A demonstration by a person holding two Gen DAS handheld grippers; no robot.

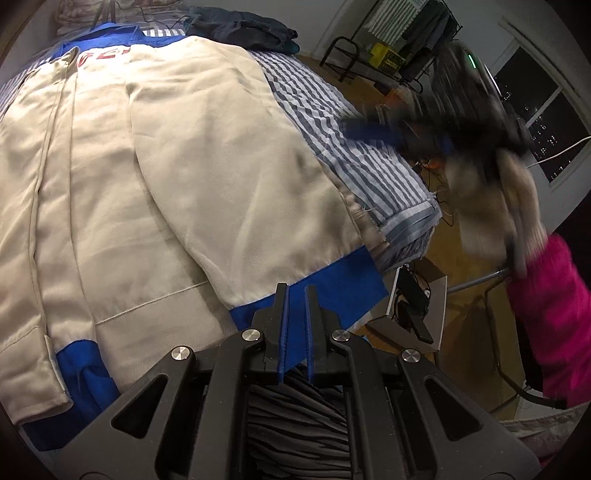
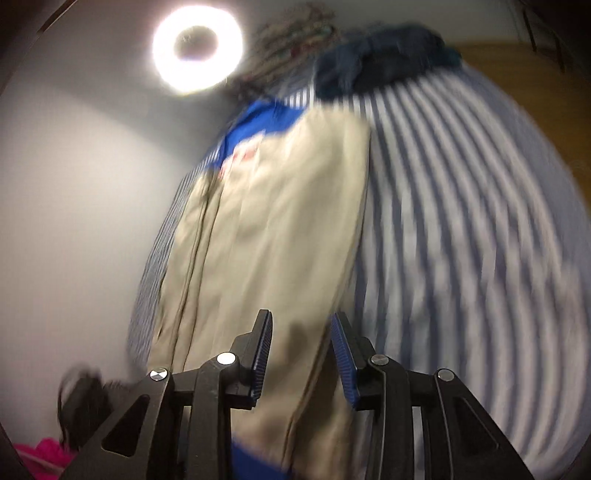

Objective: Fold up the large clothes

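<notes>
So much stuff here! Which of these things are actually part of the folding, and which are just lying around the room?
Part of the job:
- cream and blue jacket, spread on the striped bed
- left gripper, nearly shut over the jacket's blue hem
- right gripper, open, blurred

Just lying about:
- dark clothes pile
- ring light
- clothes rack
- yellow crate

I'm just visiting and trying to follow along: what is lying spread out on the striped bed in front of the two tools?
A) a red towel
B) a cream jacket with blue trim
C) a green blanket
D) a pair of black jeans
B: a cream jacket with blue trim lies flat across the striped bedcover, its blue hem near the left gripper; the right wrist view shows the same cream garment beyond the right gripper's open fingers.
</notes>
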